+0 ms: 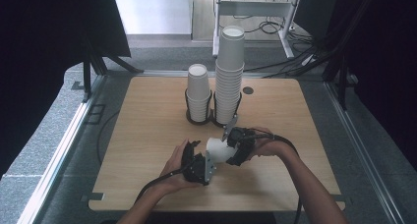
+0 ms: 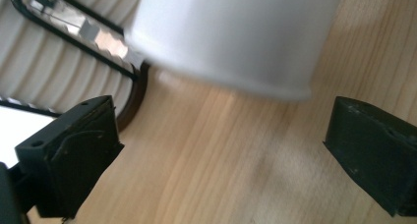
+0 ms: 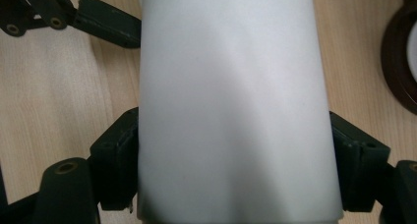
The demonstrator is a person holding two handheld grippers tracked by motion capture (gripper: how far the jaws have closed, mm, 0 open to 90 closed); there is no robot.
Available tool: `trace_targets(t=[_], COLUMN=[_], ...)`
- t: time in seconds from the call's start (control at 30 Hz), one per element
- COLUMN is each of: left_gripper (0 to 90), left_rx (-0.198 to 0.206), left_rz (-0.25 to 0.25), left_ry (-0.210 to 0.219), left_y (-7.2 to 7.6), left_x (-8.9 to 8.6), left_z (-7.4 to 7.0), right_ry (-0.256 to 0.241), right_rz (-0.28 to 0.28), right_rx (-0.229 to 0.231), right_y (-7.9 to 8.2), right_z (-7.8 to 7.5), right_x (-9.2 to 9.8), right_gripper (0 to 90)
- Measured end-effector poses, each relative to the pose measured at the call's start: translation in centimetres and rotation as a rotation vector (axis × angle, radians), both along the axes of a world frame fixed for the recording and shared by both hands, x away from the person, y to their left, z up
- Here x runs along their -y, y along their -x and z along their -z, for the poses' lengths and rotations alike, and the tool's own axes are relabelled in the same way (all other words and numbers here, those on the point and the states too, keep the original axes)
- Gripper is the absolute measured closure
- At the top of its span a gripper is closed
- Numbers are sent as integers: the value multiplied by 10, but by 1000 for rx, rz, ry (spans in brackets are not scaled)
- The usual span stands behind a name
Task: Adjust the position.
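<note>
A white paper cup is clamped sideways in the right gripper just above the desk; its base is pointed at the left gripper, held spread wide just beside it.

dim room, lit tabletop | dark edges | left gripper view blurred

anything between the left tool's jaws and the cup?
Nothing but bare table. In the left gripper view the left tool stands open, with wood grain running up to the cup, which the right tool clamps.
</note>
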State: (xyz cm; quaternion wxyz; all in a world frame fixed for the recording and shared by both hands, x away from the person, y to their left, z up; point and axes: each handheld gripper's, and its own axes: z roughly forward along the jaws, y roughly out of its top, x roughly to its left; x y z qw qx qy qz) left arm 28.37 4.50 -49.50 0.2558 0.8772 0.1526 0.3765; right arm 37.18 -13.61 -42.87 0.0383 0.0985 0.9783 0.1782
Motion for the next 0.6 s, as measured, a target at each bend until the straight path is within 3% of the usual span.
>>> trace_targets(t=[0.23, 0.4, 0.53, 0.6], left_gripper=[76, 102, 127, 132], left_rx=[-36, -68, -107, -119], left_rz=[-50, -71, -105, -128], left_ry=[100, 178, 249, 265], left_y=[-1, -5, -9, -11], left_x=[-13, -21, -27, -31], left_z=[-6, -14, -17, -18], right_ry=[-120, -241, -356, -400], right_rz=[28, 68, 108, 127], right_rx=[43, 98, 106, 102], right_y=[4, 6, 8, 10], right_z=[1, -2, -2, 0], right_x=[14, 22, 29, 32], right_gripper=[222, 221, 221, 220])
